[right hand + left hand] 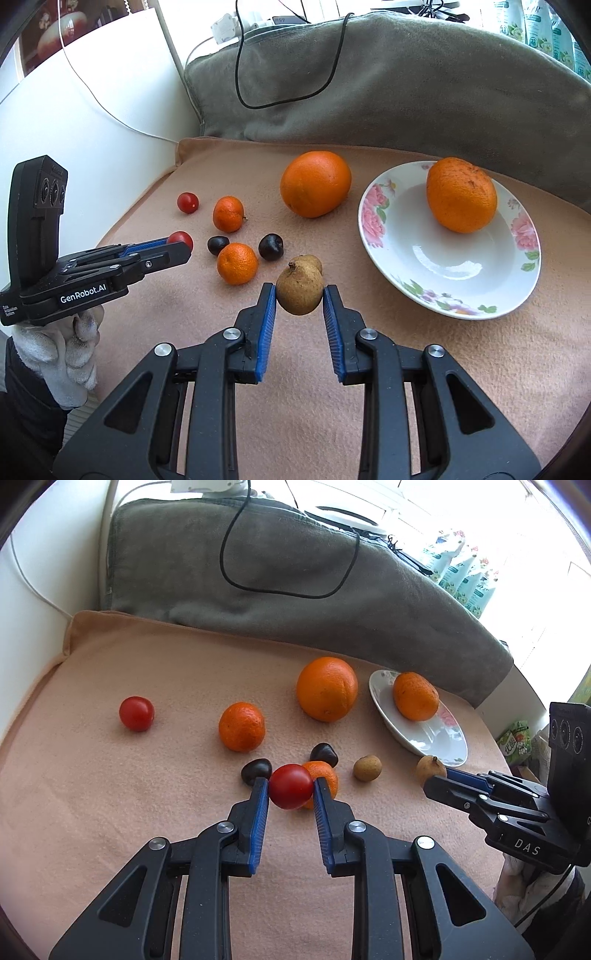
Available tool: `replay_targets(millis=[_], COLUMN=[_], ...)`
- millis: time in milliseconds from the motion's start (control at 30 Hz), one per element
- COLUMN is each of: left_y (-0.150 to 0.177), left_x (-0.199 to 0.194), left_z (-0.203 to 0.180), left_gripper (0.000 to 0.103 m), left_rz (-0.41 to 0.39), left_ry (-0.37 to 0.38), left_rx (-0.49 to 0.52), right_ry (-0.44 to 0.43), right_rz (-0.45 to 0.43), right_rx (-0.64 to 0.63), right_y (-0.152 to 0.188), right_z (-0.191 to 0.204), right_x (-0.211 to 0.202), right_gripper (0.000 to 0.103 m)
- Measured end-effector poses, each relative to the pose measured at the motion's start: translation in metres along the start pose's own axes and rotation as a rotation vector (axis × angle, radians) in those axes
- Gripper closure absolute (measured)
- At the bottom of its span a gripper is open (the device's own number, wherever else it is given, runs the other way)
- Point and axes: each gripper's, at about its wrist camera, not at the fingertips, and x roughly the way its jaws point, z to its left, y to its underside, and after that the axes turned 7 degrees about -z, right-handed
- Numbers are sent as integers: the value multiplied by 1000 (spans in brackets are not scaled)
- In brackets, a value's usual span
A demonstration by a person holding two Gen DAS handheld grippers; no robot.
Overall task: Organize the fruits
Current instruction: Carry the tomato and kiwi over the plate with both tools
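Observation:
My left gripper (290, 782) is shut on a red cherry tomato (291, 792), held just above the peach cloth in front of a small mandarin (327, 771). My right gripper (300, 290) is shut on a brown, pear-shaped fruit (299, 295), left of the floral plate (443, 258). That plate holds one orange (461, 194). A second brown fruit (313, 261) lies right behind the held one. On the cloth lie a large orange (316, 183), two mandarins (229, 214) (237, 263), two dark cherries (218, 245) (270, 246) and another tomato (187, 202).
A grey blanket (258, 572) with a black cable (236, 579) rises behind the cloth. A white wall (110, 129) bounds the left side. A gloved hand (70, 354) holds the left gripper. Packets (461, 572) stand at the far right by a bright window.

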Motion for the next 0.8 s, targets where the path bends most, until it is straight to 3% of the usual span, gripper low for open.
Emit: replay_targets(millis=[800], left_y=[-17], left_x=[39], left_z=[-88], left_gripper=[80], left_rz=[24], left_ry=[136], left_rx=[121], right_ry=[160], right_rz=[-53], right_rx=[82], right_y=[-2], right_z=[-76], right_x=[-32], right_gripper=[75])
